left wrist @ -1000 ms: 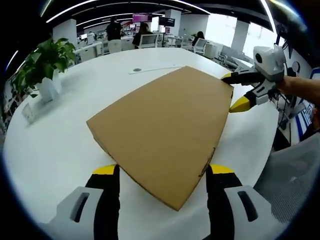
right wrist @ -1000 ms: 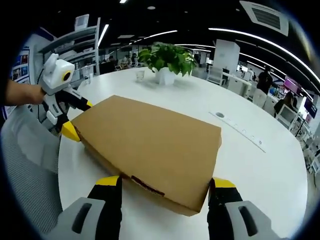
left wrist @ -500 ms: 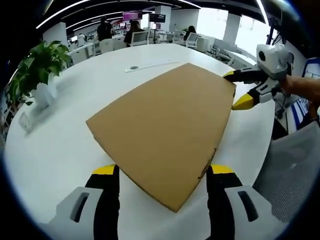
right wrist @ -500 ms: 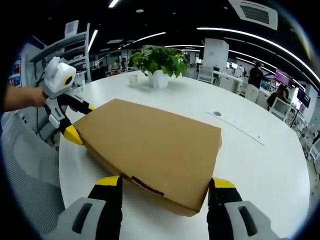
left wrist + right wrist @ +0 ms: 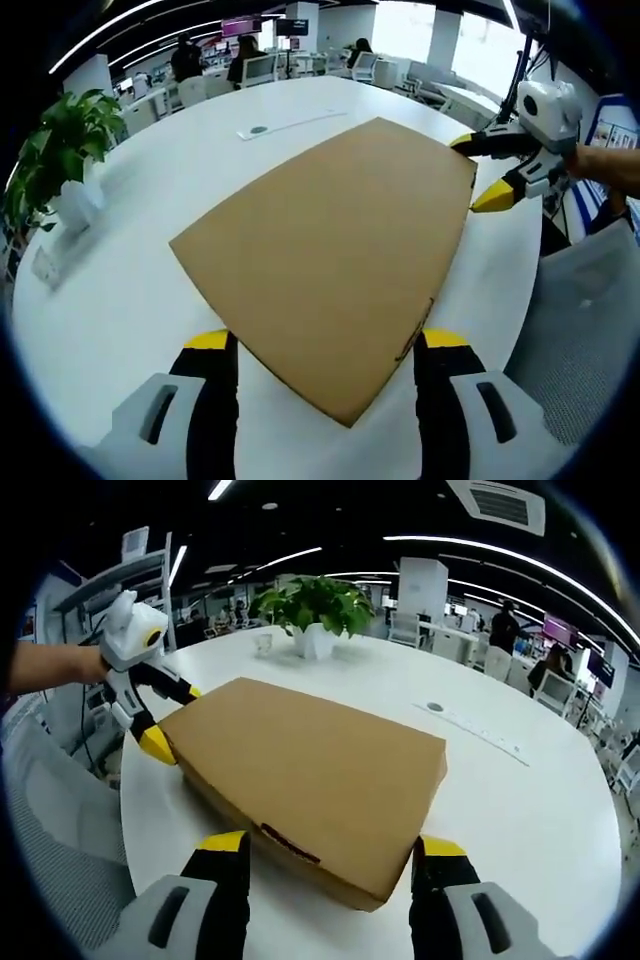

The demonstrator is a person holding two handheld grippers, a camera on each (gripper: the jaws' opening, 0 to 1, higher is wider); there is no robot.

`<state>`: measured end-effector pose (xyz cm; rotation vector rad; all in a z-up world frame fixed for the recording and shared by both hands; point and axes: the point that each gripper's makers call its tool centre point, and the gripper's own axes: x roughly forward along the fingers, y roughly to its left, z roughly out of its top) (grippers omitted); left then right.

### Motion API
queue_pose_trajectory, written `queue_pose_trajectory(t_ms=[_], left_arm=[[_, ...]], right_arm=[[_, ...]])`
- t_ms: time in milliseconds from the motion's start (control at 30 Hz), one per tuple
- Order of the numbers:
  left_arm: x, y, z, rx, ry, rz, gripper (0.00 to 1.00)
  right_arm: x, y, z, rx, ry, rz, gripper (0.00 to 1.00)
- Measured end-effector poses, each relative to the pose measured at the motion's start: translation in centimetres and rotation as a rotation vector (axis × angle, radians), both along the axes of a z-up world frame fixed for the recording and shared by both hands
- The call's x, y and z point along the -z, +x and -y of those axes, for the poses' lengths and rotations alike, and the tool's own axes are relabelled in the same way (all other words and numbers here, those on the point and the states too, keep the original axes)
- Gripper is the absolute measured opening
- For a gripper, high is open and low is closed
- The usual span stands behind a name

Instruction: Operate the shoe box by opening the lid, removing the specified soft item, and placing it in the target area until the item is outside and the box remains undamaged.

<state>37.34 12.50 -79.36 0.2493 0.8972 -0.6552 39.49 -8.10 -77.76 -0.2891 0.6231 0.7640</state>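
A brown cardboard shoe box lies on the round white table with its lid down. My left gripper is open, its yellow-tipped jaws standing either side of the box's near corner. At the far right corner, my right gripper straddles the box edge, held by a hand. In the right gripper view the same box sits between the wide-apart jaws of my right gripper, which is open. My left gripper is at the box's far left corner. The box's contents are hidden.
A potted plant stands on the table beyond the box, with a small card stand near it. A white strip with a round disc lies on the table. A grey chair is at the table's edge. Desks and people fill the background.
Both views have shifted a little with the hands. Each gripper stays at its corner of the box, and the lid stays down.
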Motion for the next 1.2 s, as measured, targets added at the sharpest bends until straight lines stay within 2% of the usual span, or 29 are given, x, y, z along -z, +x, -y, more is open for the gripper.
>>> queue_pose_trajectory(t_ms=[400,867,1100,1167,1200], left_arm=[[0.1,0.2,-1.3,0.055,0.021,0.001,0.74],[-0.1,0.4,-2.9,0.128,0.055,-0.009,0.76],[-0.1,0.2,-3.8,0.129,0.061,-0.010,0.76],[0.0,0.1,-3.9,0.118,0.054,-0.019,0.75],[0.2,-0.1,-4.0,0.093,0.043,-0.042,0.74]], right_arm=[[0.0,-1.3,-0.9,-0.005,0.008,0.015,0.60],[-0.1,-2.3,-2.0,0.009,0.010,0.046,0.45],[-0.1,-2.8,-2.9,-0.003,0.009,0.057,0.43],[-0.1,-2.8,-3.0,-0.003,0.011,0.062,0.43],[-0.1,-2.8,-3.0,-0.003,0.012,0.063,0.43]])
